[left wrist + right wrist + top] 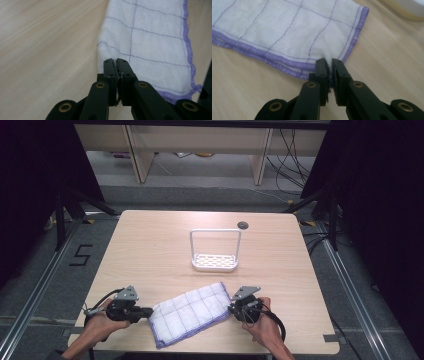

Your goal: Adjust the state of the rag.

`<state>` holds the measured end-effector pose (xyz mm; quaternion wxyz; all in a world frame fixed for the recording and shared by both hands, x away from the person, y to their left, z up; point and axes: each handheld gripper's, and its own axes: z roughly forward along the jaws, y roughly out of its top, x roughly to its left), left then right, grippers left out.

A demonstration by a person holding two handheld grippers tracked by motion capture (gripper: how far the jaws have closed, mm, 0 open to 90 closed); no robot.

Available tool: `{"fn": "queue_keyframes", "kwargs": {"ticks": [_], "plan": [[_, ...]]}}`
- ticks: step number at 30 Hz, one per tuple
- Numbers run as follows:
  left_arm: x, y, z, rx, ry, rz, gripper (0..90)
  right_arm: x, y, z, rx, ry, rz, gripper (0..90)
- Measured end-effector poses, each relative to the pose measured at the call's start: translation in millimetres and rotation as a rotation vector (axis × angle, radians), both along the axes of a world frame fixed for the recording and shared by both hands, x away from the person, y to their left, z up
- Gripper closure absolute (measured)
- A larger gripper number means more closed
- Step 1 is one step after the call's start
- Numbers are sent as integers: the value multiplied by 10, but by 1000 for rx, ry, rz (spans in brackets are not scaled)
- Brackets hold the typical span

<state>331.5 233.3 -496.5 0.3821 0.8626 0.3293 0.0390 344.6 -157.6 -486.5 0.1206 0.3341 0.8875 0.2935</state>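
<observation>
the left gripper [117, 65], nearest the camera in its own view, has its jaws pinched together on the edge of the folded cloth [150, 40], a sliver of white fabric caught between the pads. the right gripper [329, 65] is likewise clamped on the cloth [287, 32], at a corner with the purple hem just beside its jaws.

seen from above, the cloth [189, 312] lies flat on the bench [150, 250], stretched between the left gripper [148, 311] and the right gripper [233, 308]. its long axis runs from one gripper to the other, slightly slanted, the right end farther from the person. each gripper holds its own end, so neither is nearer; any lift or fold will likely turn on moving both ends together.

beyond the right gripper, well apart from the cloth, stands a white rack [215, 262] with a tall loop handle and a perforated tray. the tray looks bare.
</observation>
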Motion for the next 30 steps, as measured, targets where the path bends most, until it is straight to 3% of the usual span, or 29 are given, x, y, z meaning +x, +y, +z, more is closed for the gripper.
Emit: {"fn": "queue_keyframes", "kwargs": {"ticks": [3, 5, 6, 9, 11, 14, 16, 18, 21, 24, 28, 29, 30], "plan": [[-117, -2, -29, -10, 9, 3, 852, 133, 54, 1, -11, -11, 11, 844], [-172, -11, -48, -22, 24, 7, 838, 206, 86, 11, -11, 10, 18, 843], [-187, -15, -53, -23, 30, -4, 828, 245, 103, -6, -11, -9, 19, 842], [-232, -53, -54, -23, 62, -30, 764, 339, 133, -6, -5, 11, 19, 834], [-244, -68, -47, -24, 82, -24, 722, 385, 125, -10, 0, 0, 16, 819], [-247, -85, -12, -41, 75, -29, 660, 416, 107, 0, 20, -5, -14, 752], [-223, -75, 35, -51, 58, 0, 576, 436, 75, 3, 38, -10, -33, 657], [-179, -47, 99, -67, 33, 23, 534, 418, 27, 53, 53, 12, -70, 624], [-71, -59, 197, -85, -7, 53, 475, 397, -27, 113, 100, -17, -96, 559], [47, -121, 270, -60, -38, 53, 448, 374, -90, 179, 149, -42, -129, 526], [249, -275, 335, -23, -52, 28, 423, 325, -116, 177, 153, -66, -159, 506], [291, -299, 347, -10, -49, 17, 416, 296, -116, 194, 159, -38, -183, 497], [343, -348, 346, -22, -43, 21, 415, 301, -129, 180, 157, -57, -171, 485]]}}
